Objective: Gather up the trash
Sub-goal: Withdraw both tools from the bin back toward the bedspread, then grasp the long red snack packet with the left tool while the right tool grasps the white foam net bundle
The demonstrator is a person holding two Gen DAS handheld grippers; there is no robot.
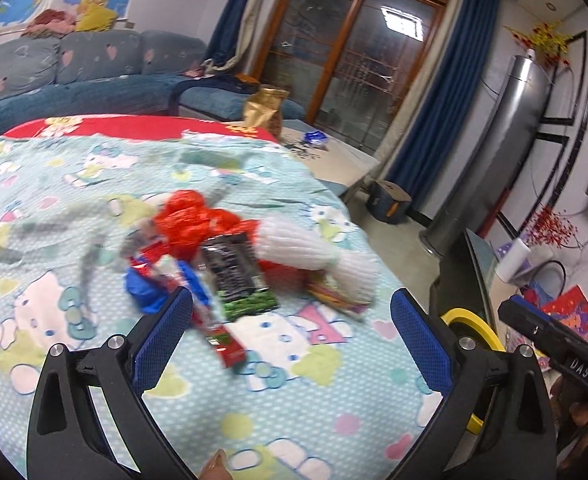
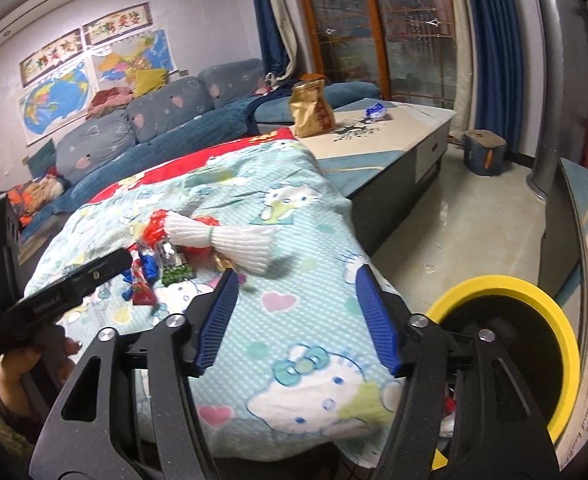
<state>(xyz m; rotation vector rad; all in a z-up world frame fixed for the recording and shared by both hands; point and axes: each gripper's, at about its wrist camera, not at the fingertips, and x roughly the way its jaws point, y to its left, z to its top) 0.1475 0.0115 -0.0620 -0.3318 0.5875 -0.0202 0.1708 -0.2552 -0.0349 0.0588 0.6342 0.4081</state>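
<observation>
left wrist view: both the left gripper [image 1: 292, 310] and the right gripper [image 2: 297, 294] are held open and empty short of the wrapper pile [image 1: 214, 256] on the blanket [image 1: 74, 184], where loose blanket cloth could be pinched instead.

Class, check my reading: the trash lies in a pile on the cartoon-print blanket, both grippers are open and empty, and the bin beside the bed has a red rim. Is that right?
Not quite: the bin has a yellow rim, as the right wrist view shows. The rest stands: the trash pile lies on the blanket, and the left gripper and right gripper are open and empty.
</observation>
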